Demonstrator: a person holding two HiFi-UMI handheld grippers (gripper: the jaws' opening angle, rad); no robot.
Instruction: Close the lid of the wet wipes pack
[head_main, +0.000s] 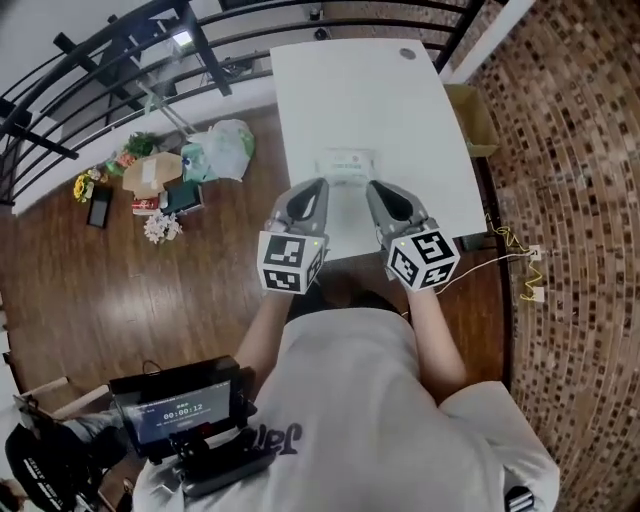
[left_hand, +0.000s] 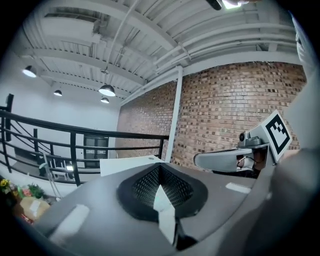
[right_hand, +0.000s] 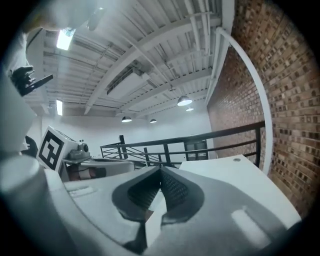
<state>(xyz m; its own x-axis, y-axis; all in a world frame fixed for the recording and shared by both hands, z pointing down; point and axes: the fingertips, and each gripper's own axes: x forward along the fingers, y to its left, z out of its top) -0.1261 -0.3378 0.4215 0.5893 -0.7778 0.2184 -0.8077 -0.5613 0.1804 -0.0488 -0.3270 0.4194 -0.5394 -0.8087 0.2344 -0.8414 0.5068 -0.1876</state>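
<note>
In the head view, the wet wipes pack (head_main: 347, 165) is lying on the white table (head_main: 400, 110), just above the middle of the frame. The left gripper (head_main: 319, 186) and right gripper (head_main: 373, 188) are pointing up at it from below, tips close to its near edge. Whether its lid is up is too small to tell.

In the left gripper view, the left gripper (left_hand: 160, 169) is showing its jaws pressed together at lower centre, nothing between them.

In the right gripper view, the right gripper (right_hand: 161, 172) is likewise sitting closed and empty at lower centre, with the table (right_hand: 225, 175) spreading out to the right.
</note>
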